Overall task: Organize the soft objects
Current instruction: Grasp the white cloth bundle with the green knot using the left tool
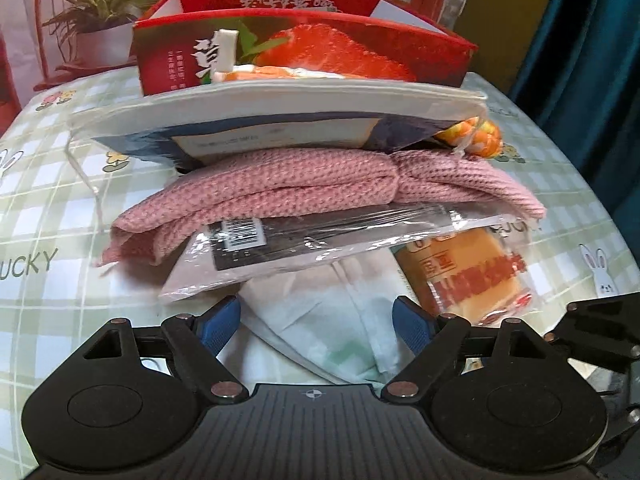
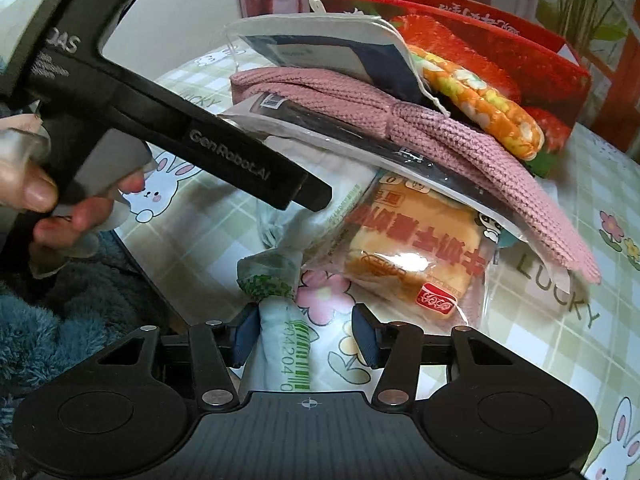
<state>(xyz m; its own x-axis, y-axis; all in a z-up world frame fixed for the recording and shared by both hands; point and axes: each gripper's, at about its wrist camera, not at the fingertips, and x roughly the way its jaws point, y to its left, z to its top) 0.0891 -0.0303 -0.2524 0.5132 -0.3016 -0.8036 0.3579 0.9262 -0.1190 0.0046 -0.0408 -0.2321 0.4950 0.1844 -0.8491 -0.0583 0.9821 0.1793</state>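
- Holding my left gripper [image 1: 316, 316] spread wide over the white-green packet [image 1: 320, 320], pads clear of it.
- My right gripper [image 2: 304, 336] straddles the packet's twisted end; grip uncertain.
- Packet lies on the checked tablecloth [image 1: 60, 200], under the piled pink knit [image 1: 280, 188].

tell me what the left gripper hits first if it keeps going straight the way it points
Most likely the white plastic bag, which already lies between the open fingers of the left gripper. Just beyond it sits the clear-wrapped black packet under the pink knit, though depth is hard to judge.
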